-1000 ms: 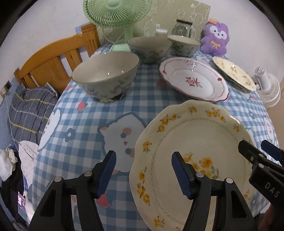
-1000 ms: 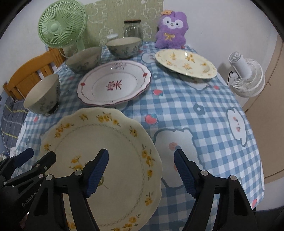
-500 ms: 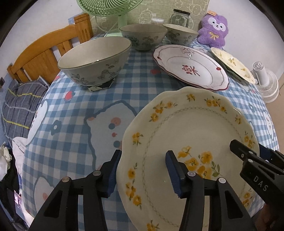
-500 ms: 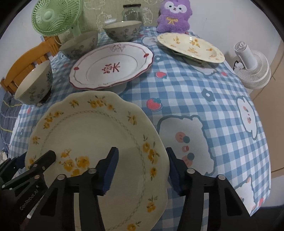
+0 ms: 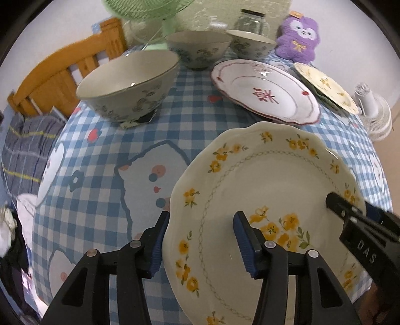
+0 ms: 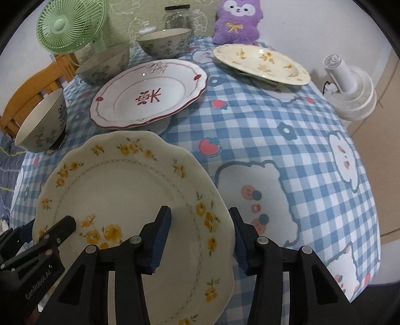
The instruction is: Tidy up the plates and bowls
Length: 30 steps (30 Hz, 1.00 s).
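A cream plate with yellow flowers (image 5: 262, 180) (image 6: 120, 185) lies at the near edge of the checked tablecloth. My left gripper (image 5: 200, 240) is shut on its left rim, one pad outside the edge and one on the plate's face. My right gripper (image 6: 200, 227) straddles the right rim; its jaws are closing, with both pads touching the plate. Each gripper also shows in the other's view: the right gripper (image 5: 355, 207) and the left gripper (image 6: 45, 227). Behind lie a red-trimmed plate (image 6: 150, 95), a second yellow-flower plate (image 6: 262, 62) and three patterned bowls (image 5: 127, 87) (image 5: 200, 50) (image 5: 250, 45).
A green fan (image 6: 67, 25), a glass jar (image 6: 177, 17) and a purple plush toy (image 6: 237, 22) stand at the back. A white fan (image 6: 350, 92) sits off the right side. A wooden chair (image 5: 60, 82) is at the left. The tablecloth (image 6: 287, 150) curves down toward me.
Both grippers have narrowed their jaws onto the flower plate's opposite rims. Both cameras have come closer to the plate.
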### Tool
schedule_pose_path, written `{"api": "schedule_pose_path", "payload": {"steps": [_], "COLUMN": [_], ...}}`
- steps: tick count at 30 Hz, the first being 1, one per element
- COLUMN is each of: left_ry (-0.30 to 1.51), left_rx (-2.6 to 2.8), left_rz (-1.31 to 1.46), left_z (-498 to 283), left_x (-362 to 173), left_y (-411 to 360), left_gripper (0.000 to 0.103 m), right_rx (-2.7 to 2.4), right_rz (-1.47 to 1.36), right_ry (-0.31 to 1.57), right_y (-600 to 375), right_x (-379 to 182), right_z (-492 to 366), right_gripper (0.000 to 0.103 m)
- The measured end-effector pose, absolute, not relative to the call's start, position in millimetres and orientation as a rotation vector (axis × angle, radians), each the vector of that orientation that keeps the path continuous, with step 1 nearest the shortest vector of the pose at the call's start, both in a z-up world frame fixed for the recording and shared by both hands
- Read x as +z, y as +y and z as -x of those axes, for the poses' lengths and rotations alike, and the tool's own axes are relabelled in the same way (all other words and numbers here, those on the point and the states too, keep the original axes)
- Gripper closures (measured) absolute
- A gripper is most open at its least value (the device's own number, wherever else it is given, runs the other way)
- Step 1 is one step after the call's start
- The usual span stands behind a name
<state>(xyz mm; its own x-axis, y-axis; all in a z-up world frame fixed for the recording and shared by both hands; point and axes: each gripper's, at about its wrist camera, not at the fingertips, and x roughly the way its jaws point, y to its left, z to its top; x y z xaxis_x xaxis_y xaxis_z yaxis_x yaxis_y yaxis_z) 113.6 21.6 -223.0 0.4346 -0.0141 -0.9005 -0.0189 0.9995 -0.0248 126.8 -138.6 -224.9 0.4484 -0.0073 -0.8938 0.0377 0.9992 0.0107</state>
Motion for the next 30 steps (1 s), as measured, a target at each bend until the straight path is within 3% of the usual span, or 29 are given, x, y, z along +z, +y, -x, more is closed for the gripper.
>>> {"api": "schedule_pose_path", "payload": {"steps": [30], "left_ry": [1.093], "left_rx": [0.007], "left_rz": [0.020], "left_z": [-121], "left_x": [-208], "left_y": [-98], "left_gripper": [0.054], "right_rx": [-0.049], "right_rz": [-0.019], "right_ry": [1.075], "right_y": [-260], "right_x": [-208], "right_z": [-133], "right_gripper": [0.059]}}
